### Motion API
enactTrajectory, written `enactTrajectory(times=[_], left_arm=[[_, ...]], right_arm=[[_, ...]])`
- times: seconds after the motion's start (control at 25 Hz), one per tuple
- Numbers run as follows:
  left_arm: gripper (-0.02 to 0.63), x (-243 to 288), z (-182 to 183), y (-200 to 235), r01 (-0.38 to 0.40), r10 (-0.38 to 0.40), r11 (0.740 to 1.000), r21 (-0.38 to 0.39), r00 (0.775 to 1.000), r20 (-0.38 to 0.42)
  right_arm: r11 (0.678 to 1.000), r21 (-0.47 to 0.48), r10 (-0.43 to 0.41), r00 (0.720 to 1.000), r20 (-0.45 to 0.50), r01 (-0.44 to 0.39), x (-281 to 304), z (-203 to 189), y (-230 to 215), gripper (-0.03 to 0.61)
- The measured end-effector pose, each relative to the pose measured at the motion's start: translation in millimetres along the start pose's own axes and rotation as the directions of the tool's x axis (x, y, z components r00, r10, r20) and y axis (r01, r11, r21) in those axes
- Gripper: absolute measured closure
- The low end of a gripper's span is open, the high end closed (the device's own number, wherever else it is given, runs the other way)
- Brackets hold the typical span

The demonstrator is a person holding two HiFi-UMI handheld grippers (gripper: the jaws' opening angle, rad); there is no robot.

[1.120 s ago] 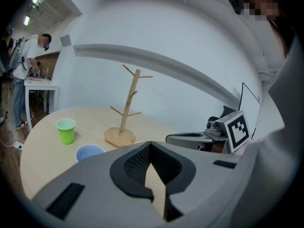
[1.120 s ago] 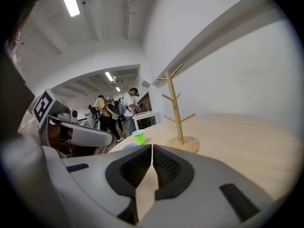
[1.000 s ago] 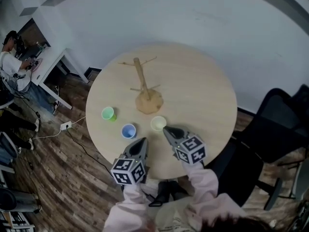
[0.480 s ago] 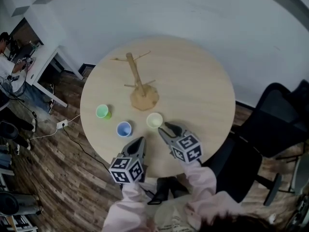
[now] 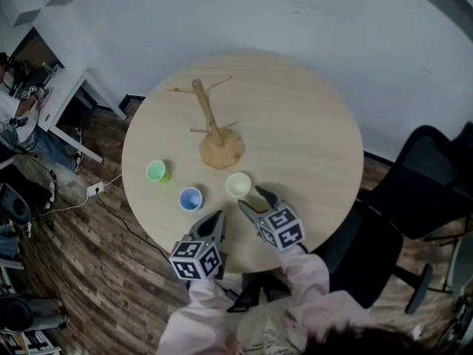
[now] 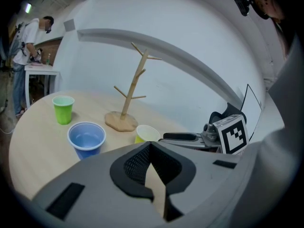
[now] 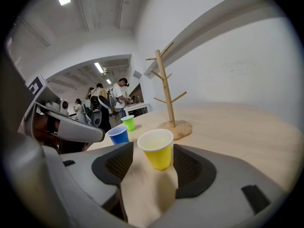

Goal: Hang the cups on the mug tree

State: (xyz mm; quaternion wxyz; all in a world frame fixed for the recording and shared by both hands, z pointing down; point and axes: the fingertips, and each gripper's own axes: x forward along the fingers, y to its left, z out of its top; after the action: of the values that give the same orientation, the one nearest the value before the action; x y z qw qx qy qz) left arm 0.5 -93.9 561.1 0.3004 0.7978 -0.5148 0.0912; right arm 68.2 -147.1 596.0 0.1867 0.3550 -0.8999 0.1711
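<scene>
My right gripper [image 5: 251,198] has its jaws released and has just been opening them. The yellow cup [image 7: 156,148] stands upright on the counter [image 5: 310,146], between the tips. There is a clear gap on the cup's left. On its right the pad sits so near the wall that I cannot tell whether they touch.

My left gripper [image 6: 149,144] hovers low at the counter's near edge, jaws clenched on nothing. The blue cup [image 5: 191,198] is just ahead of it, and the green cup [image 5: 156,171] is farther out to the left.

The mug tree [image 5: 214,132] rises beyond the yellow cup, near the middle of the counter, and all three cups stand apart from it.

In the left gripper view my own gripper body hides the yellow cup's lower half. In the right gripper view the left jaw cuts off the blue cup's base. Figures at a desk beyond the counter are too small to make out.
</scene>
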Motion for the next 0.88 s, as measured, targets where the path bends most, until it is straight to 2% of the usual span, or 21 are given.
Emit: enactTrajectory(times=[0.32,0.6,0.68,0.88], left_arm=[[0.609,8,-5,9,-0.002,0.001,1.0,-0.029,1.0,-0.021],[0.609,18,-7,15,0.002,-0.003,0.999,-0.04,0.999,-0.04],[0.609,20,-8,17,0.002,-0.004,0.999,-0.044,0.999,-0.045],[0.609,25,-9,21,0.001,-0.003,0.999,-0.051,0.999,-0.054]], right_arm=[[0.999,-0.041,-0.017,1.0,-0.021,0.016,20,-7,-5,0.239],[0.999,-0.036,0.001,0.999,-0.043,-0.002,32,-5,-3,0.219],[1.0,-0.028,0.011,0.999,-0.053,-0.012,34,-3,0,0.196],[0.998,-0.048,0.024,0.998,-0.059,-0.027,43,-2,4,0.197]])
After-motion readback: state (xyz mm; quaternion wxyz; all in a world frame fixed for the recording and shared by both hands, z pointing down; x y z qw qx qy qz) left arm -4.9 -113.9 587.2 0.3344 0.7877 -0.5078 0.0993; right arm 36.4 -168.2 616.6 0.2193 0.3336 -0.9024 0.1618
